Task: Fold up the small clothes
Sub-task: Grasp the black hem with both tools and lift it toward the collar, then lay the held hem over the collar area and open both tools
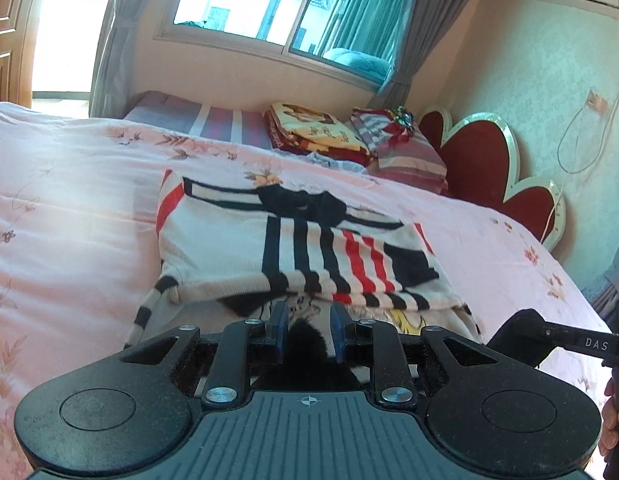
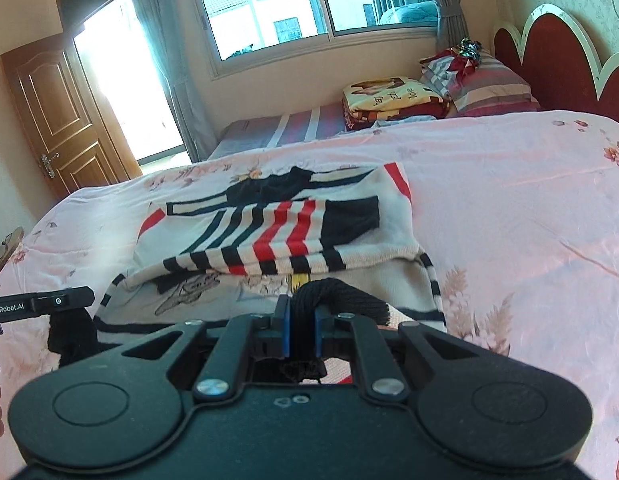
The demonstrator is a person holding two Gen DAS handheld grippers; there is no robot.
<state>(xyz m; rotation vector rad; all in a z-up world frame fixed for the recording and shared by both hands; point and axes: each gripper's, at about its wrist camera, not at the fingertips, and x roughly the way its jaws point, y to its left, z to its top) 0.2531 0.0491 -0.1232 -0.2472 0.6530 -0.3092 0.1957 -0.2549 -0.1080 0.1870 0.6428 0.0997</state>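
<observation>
A small white knit sweater [image 1: 229,252] with black and red stripes lies on the pink floral bedspread [image 1: 69,200], its sleeves folded over the chest. It also shows in the right wrist view [image 2: 277,224]. My left gripper [image 1: 307,320] is at the sweater's near hem, its blue pads apart with black fabric between them. My right gripper [image 2: 303,320] is shut on the black ribbed hem [image 2: 341,292] at the near edge. Each gripper shows in the other's view, the right one [image 1: 521,336] and the left one [image 2: 65,304], with dark fabric at both.
Folded blankets [image 1: 317,132] and striped pillows [image 1: 405,152] lie at the bed's far end by a red scalloped headboard [image 1: 477,160]. A window [image 1: 277,8] and curtains are beyond. A wooden door [image 2: 61,116] stands at left. The bedspread spreads wide on both sides.
</observation>
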